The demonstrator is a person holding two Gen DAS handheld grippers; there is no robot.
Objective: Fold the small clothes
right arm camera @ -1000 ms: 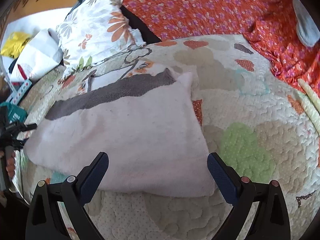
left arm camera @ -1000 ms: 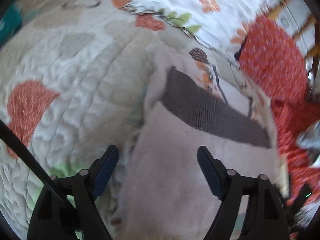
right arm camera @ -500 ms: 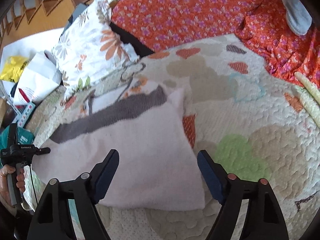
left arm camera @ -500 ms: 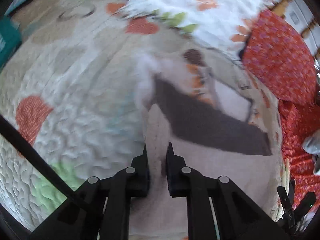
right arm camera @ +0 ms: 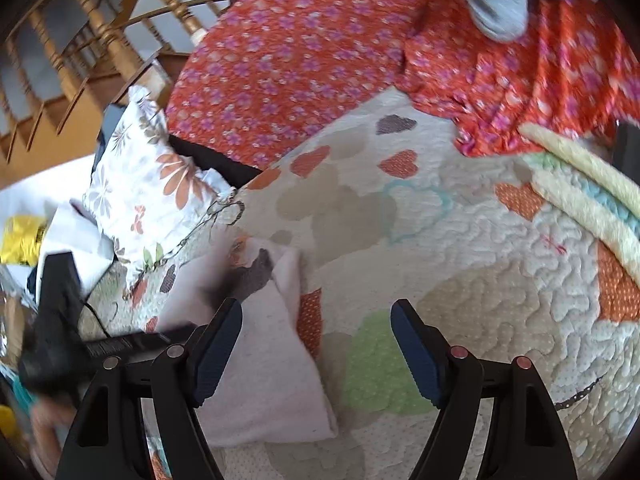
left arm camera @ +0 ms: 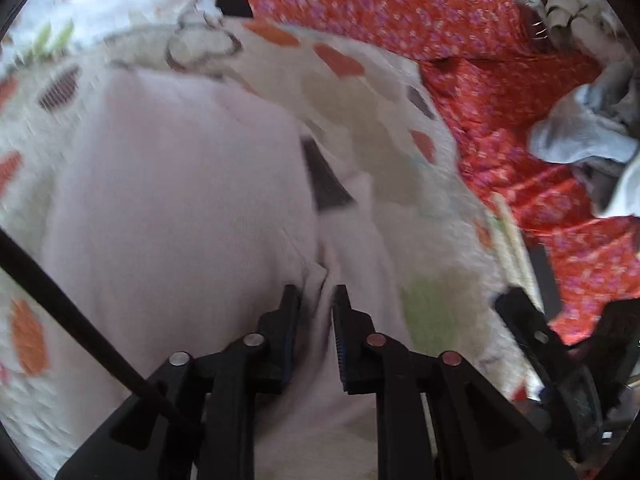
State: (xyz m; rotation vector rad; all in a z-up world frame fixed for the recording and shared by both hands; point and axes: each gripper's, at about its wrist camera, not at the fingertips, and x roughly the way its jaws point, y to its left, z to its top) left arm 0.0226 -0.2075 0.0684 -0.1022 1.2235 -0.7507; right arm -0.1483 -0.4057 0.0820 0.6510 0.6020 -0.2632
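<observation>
A small pale pink garment (left arm camera: 180, 200) with a dark grey band (left arm camera: 324, 180) lies on the quilted bed cover (left arm camera: 360, 92). My left gripper (left arm camera: 317, 304) is shut on a pinched edge of the garment and has pulled it over itself; the view is blurred. In the right wrist view the garment (right arm camera: 272, 360) lies at lower left with its grey band (right arm camera: 256, 272) partly covered. My right gripper (right arm camera: 316, 352) is open and empty, above the garment's right edge. The left gripper (right arm camera: 60, 336) shows there as a dark blur at the left.
An orange floral sheet (right arm camera: 304, 60) covers the back of the bed. A flowered pillow (right arm camera: 152, 184) lies at the left. Grey clothes (left arm camera: 580, 136) sit on the sheet at the right. Rolled yellow cloth (right arm camera: 580, 184) edges the quilt (right arm camera: 480, 240). A wooden stair railing (right arm camera: 100, 32) stands behind.
My left gripper closed on the garment's edge and swept it across to the right, folding the garment over. My right gripper stayed open and drew back to the right.
</observation>
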